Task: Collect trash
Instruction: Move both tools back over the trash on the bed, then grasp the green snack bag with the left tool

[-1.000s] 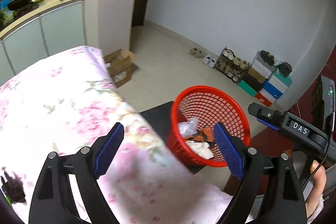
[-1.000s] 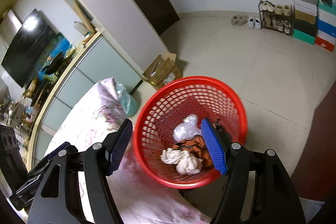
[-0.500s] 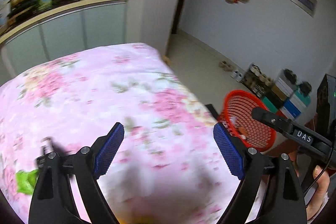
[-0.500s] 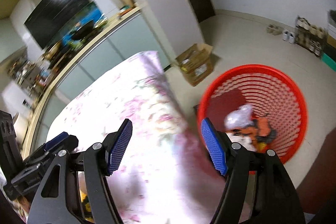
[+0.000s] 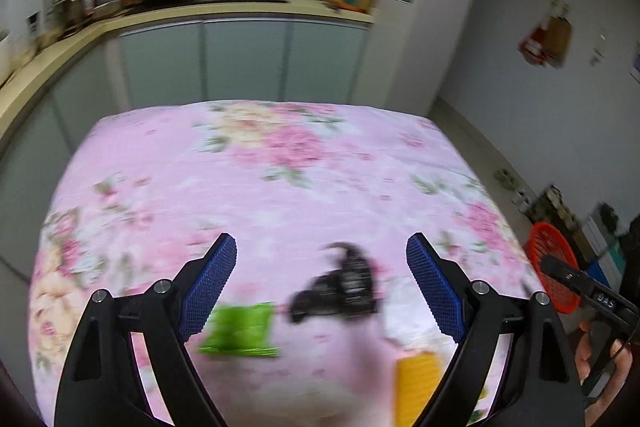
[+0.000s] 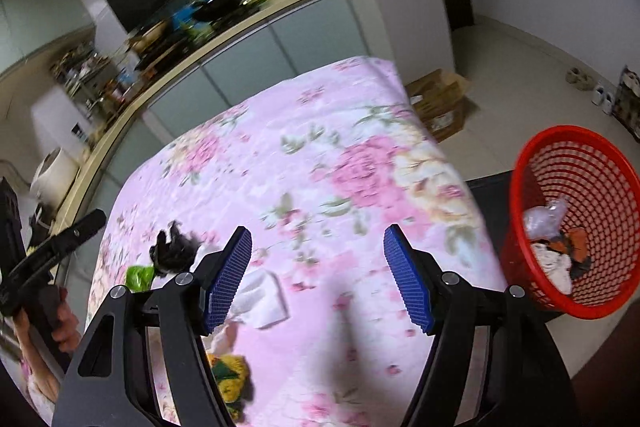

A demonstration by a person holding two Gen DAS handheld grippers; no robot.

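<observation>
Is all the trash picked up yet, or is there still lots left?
Some is done: the red mesh basket already holds crumpled white, clear and orange scraps. Nothing is in hand; the left gripper and right gripper are both open and empty. Left on the pink flowered cloth: a black crumpled piece, a green wrapper, a white tissue and a yellow wrapper.

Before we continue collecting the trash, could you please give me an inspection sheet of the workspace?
Surface: floral tablecloth, pink.
Job's things: black crumpled piece, green wrapper, white tissue, yellow wrapper on the cloth; red basket on the floor, partly filled.
Clutter: nothing seen.
Grippers: left gripper and right gripper open, empty.
Cables: thin black cable by the right hand.
Surroundings: kitchen counter, cardboard box, shoes.
</observation>
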